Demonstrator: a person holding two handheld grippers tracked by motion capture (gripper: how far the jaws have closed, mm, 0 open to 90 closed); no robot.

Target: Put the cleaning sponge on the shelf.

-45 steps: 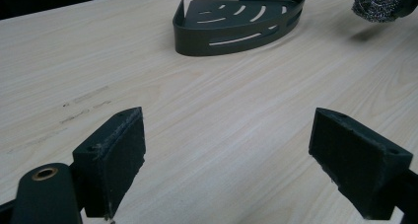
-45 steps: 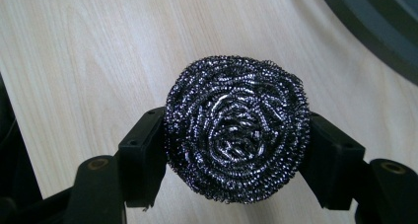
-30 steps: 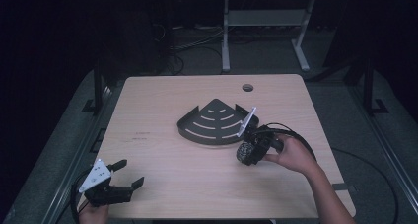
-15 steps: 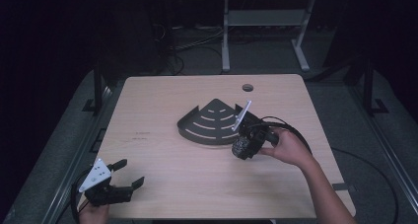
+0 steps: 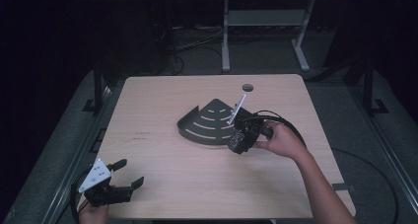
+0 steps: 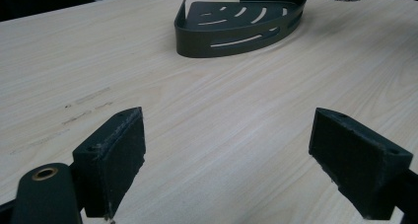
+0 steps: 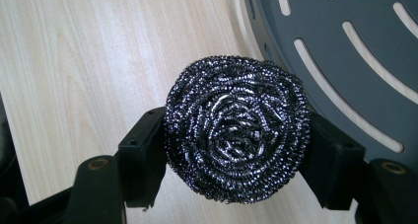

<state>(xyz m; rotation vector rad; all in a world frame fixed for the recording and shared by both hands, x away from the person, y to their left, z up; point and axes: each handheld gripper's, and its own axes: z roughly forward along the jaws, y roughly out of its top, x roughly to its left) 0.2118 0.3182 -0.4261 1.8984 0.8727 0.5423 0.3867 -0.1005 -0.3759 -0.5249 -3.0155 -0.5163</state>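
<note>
Since the earlier frame, the right gripper (image 5: 238, 141) has shifted left along the dark corner tray's (image 5: 207, 123) near edge on the table (image 5: 162, 105), while the left gripper (image 5: 123, 177) waits at the front-left corner. From the left gripper view, its jaws stand wide apart over bare wood. From the right gripper view, both jaws clamp a steel wool scourer (image 7: 237, 128) beside the tray.

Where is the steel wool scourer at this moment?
The steel wool scourer is clamped in the right gripper, right of the table's middle in the high view, at the near right edge of the dark slotted corner tray.
</note>
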